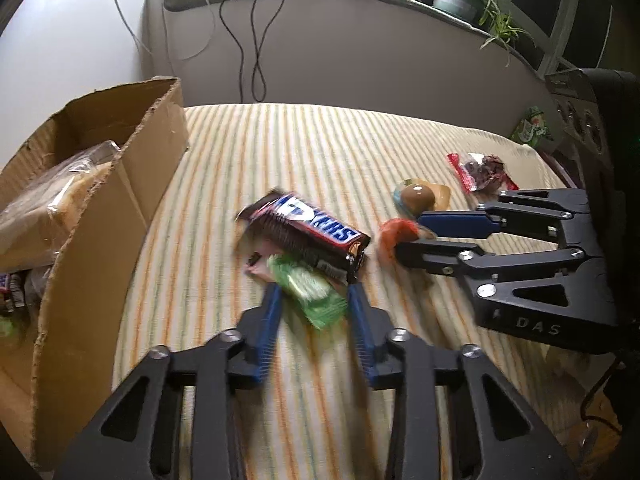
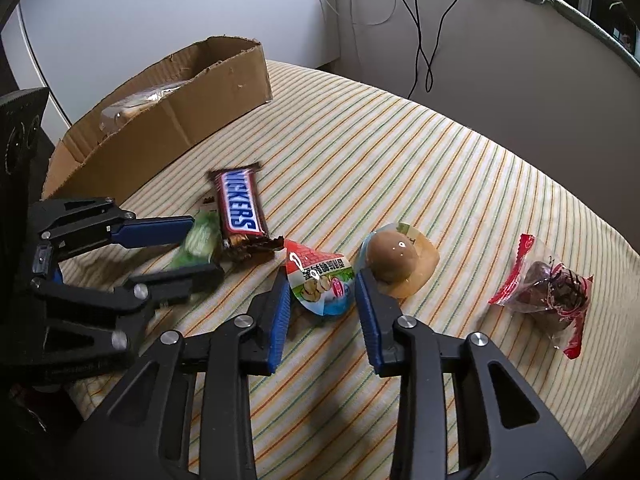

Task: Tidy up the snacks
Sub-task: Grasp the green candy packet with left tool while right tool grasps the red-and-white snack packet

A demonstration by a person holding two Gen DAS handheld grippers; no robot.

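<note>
On the striped cloth (image 2: 400, 152) my left gripper (image 1: 314, 296) is shut on a green snack packet (image 1: 310, 292). The packet lies partly under a Snickers bar (image 1: 308, 228). The right wrist view shows the same left gripper (image 2: 204, 248) at the left, with the green packet (image 2: 198, 238) between its fingers beside the Snickers bar (image 2: 240, 204). My right gripper (image 2: 322, 292) is shut on a triangular red, white and blue packet (image 2: 320, 284). The right gripper (image 1: 410, 236) shows in the left wrist view with the packet (image 1: 392, 232) at its tips.
A wrapped brown egg (image 2: 394, 260) lies just right of the right gripper. A red-edged clear bag with a dark snack (image 2: 548, 288) lies farther right. An open cardboard box (image 1: 120, 184) with bagged bread (image 1: 52, 200) stands at the left. Cables (image 1: 256, 40) hang behind.
</note>
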